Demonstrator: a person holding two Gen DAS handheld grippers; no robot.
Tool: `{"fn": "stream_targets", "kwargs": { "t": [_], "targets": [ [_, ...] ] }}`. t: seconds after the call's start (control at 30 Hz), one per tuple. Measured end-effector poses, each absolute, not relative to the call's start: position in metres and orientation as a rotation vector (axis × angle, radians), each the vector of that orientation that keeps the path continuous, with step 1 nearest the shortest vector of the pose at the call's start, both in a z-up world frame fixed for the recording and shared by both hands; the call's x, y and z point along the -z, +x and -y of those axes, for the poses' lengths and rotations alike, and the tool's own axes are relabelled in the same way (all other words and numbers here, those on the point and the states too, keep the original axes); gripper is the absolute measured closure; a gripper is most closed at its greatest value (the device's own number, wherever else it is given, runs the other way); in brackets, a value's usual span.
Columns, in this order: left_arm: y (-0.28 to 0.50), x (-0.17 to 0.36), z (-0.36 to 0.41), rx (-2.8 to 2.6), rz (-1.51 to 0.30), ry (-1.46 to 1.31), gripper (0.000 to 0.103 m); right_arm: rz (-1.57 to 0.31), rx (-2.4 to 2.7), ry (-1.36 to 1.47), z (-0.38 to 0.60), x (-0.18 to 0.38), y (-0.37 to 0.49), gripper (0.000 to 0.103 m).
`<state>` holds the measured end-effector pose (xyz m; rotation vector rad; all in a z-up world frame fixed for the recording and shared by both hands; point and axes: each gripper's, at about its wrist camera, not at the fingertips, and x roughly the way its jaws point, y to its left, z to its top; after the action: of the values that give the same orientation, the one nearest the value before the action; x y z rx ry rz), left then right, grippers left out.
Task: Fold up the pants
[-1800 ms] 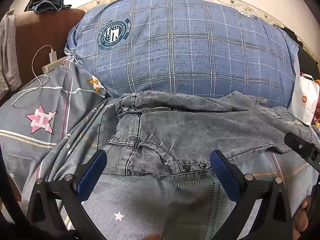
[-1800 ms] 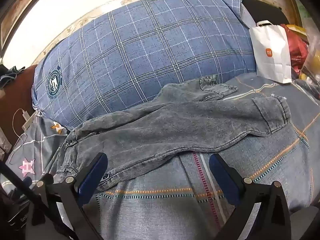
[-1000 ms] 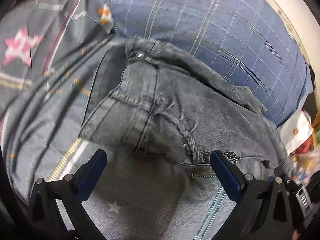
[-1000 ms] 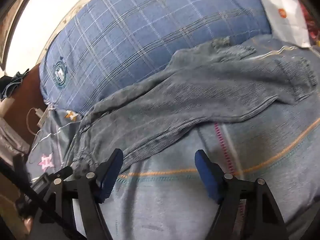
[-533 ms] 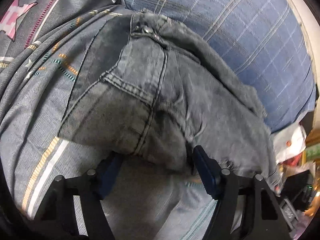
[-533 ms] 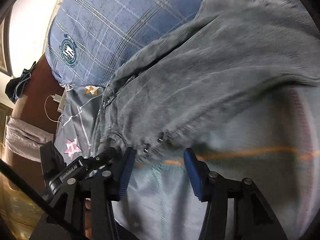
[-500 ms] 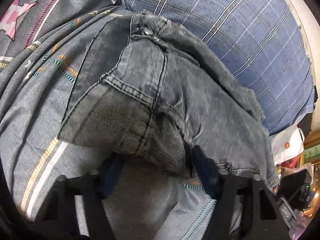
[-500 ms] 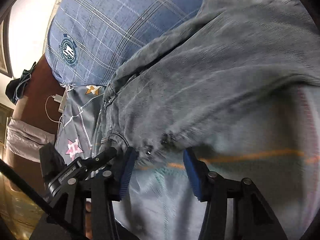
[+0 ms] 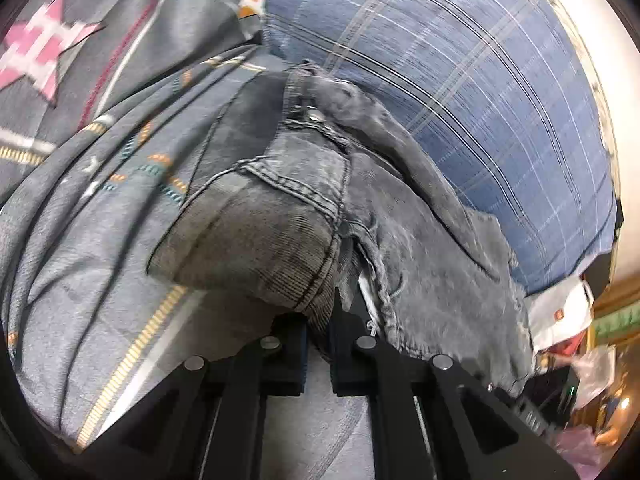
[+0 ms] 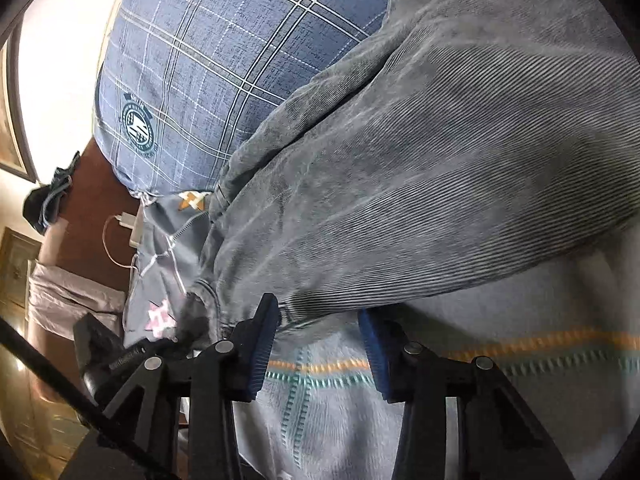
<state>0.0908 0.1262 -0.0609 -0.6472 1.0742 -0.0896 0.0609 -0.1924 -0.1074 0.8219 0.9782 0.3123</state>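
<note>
One pair of grey pants (image 9: 304,208) lies on the bed (image 9: 80,264), against one blue plaid pillow (image 9: 460,80) at 1 o'clock. The left gripper (image 9: 318,332) has its fingers pinching the pants' waistband edge. The right gripper (image 10: 318,344) has its two fingers (image 10: 260,344) spread, straddling the pants' near edge.

The left gripper (image 9: 318,332) has its pads buried under the pinched fold of the pants (image 9: 280,216), so the contact itself is hidden. At the lower right of the left wrist view the clutter (image 9: 576,360) past the white bag (image 9: 560,312) is blurred — unreadable. In the right wrist view the pants (image 10: 440,160) run off the top and right edges, hems cut away, and the round emblem (image 10: 138,126) on the plaid pillow (image 10: 224,52) carries lettering too small to read.
</note>
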Motion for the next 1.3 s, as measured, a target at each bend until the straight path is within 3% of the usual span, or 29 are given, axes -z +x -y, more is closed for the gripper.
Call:
{"fn": "stream_targets", "kwargs": {
  "t": [0.1, 0.27, 0.33, 0.37, 0.4, 0.47, 0.73, 0.8, 0.87, 0.93, 1.0, 1.03, 1.07, 1.1, 1.3],
  "targets": [
    [0.088, 0.064, -0.144, 0.074, -1.072, -0.699, 0.096, -1.003, -0.373, 0.863, 0.178, 0.109, 0.046, 0.038],
    [0.086, 0.067, -0.145, 0.091, -1.078, -0.747, 0.096, -0.984, -0.38, 0.821, 0.173, 0.112, 0.069, 0.04],
    [0.084, 0.064, -0.145, 0.091, -1.067, -0.747, 0.096, -0.941, -0.302, 0.847, 0.196, 0.111, 0.066, 0.046],
    [0.083, 0.062, -0.146, 0.086, -1.062, -0.739, 0.096, -0.929, -0.266, 0.856, 0.206, 0.111, 0.065, 0.055],
    [0.082, 0.062, -0.147, 0.082, -1.063, -0.731, 0.096, -0.929, -0.245, 0.86, 0.211, 0.112, 0.065, 0.076],
    [0.082, 0.065, -0.146, 0.081, -1.079, -0.728, 0.096, -0.957, -0.211, 0.868, 0.219, 0.118, 0.068, 0.093],
    [0.051, 0.047, -0.155, 0.041, -1.054, -0.687, 0.096, -0.932, -0.236, 0.742, 0.192, 0.079, 0.02, 0.096],
    [0.047, 0.058, -0.159, -0.011, -1.078, -0.682, 0.095, -0.976, -0.246, 0.687, 0.184, 0.09, 0.017, 0.091],
    [0.053, 0.071, -0.155, -0.115, -1.113, -0.588, 0.087, -1.067, -0.256, 0.696, 0.178, 0.113, 0.025, 0.09],
    [0.057, 0.073, -0.145, -0.134, -1.129, -0.512, 0.085, -1.059, -0.274, 0.759, 0.186, 0.115, 0.024, 0.081],
    [0.054, 0.06, -0.132, -0.143, -1.083, -0.421, 0.081, -1.039, -0.273, 0.762, 0.192, 0.101, 0.022, 0.035],
    [0.052, 0.053, -0.126, -0.151, -1.052, -0.378, 0.064, -1.002, -0.282, 0.755, 0.195, 0.09, 0.017, 0.032],
    [0.048, 0.045, -0.119, -0.174, -1.012, -0.325, 0.037, -0.982, -0.283, 0.733, 0.196, 0.081, 0.011, 0.032],
    [0.043, 0.036, -0.113, -0.2, -0.965, -0.28, 0.029, -0.968, -0.289, 0.706, 0.196, 0.072, 0.004, 0.032],
    [0.011, 0.006, -0.096, -0.143, -0.802, -0.206, 0.027, -0.915, -0.24, 0.555, 0.199, 0.045, -0.017, 0.032]
  ]
}}
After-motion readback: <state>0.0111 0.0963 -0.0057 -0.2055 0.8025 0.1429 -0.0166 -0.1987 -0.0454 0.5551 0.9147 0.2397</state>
